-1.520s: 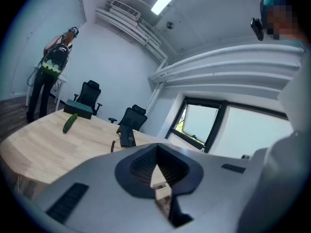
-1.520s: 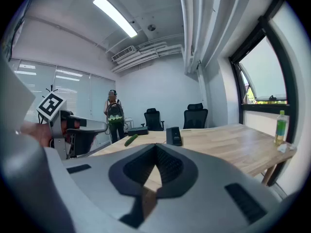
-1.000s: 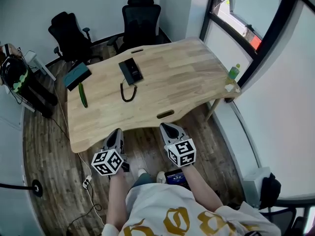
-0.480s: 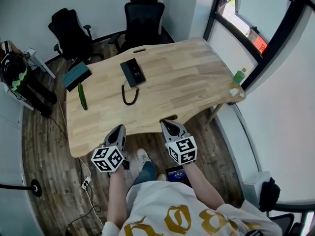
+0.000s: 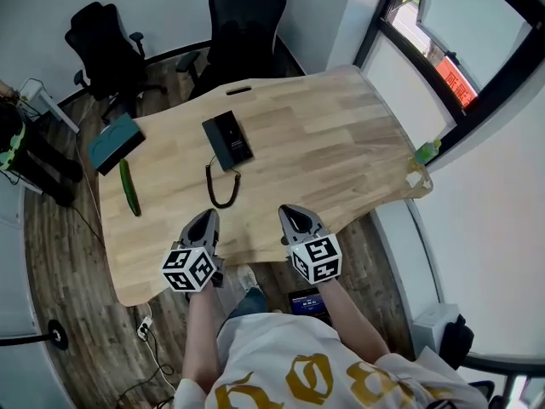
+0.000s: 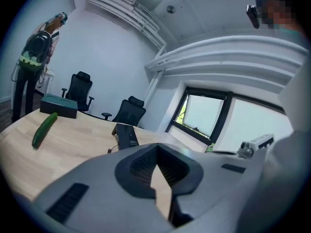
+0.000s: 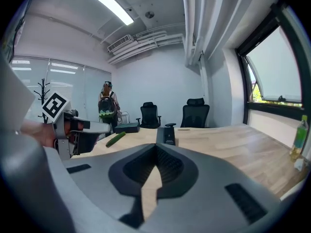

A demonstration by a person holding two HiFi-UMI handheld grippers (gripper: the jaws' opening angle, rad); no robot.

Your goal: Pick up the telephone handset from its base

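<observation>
Your left gripper (image 5: 206,221) and right gripper (image 5: 295,218) hover on your side of the black telephone (image 5: 228,139), well apart from it, both with jaws closed on nothing. The handset looks not yet lifted, and its coiled cord (image 5: 223,186) trails toward you. This is the approach step. Next, reach further in and open one gripper's jaws over the handset.
</observation>
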